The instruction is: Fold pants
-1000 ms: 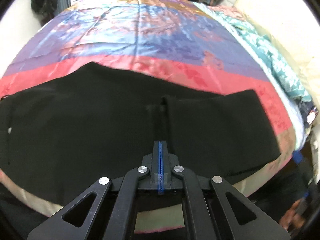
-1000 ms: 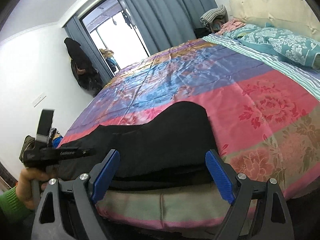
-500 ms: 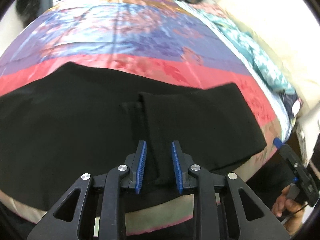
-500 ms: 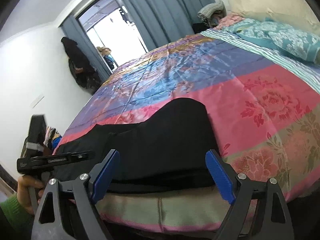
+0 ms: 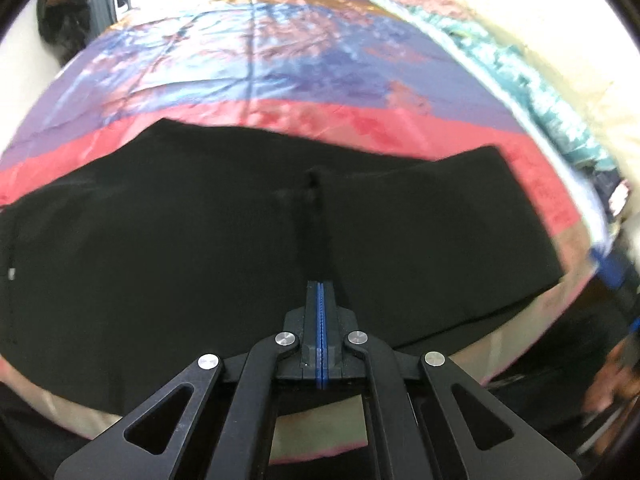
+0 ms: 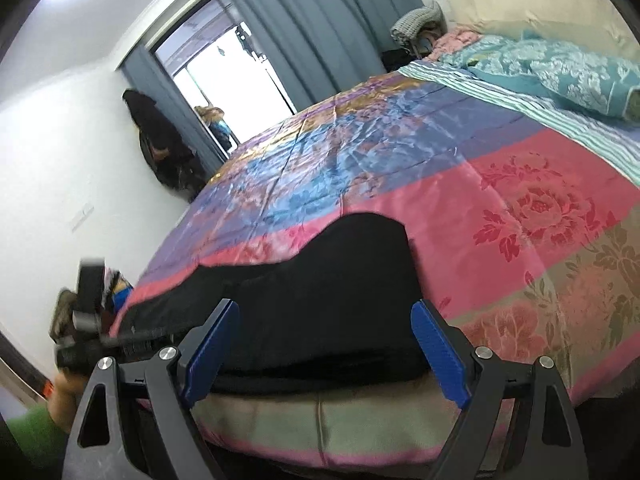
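Two hand-held grippers show: the left hand-held gripper has its jaws pressed together, seemingly pinching a raised fold of the one pair of black pants; the right hand-held gripper gapes wide, holding nothing. Pants lie along the bed's near edge.

No legible text, labels or signs.

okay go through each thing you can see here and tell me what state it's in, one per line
Left gripper: shut, over the pants; a grip on the cloth cannot be told.
Right gripper: open, at the bed's near edge.
Pants: lying flat, one part folded over.
Bedspread: spread over the bed.
Curtain: drawn aside.
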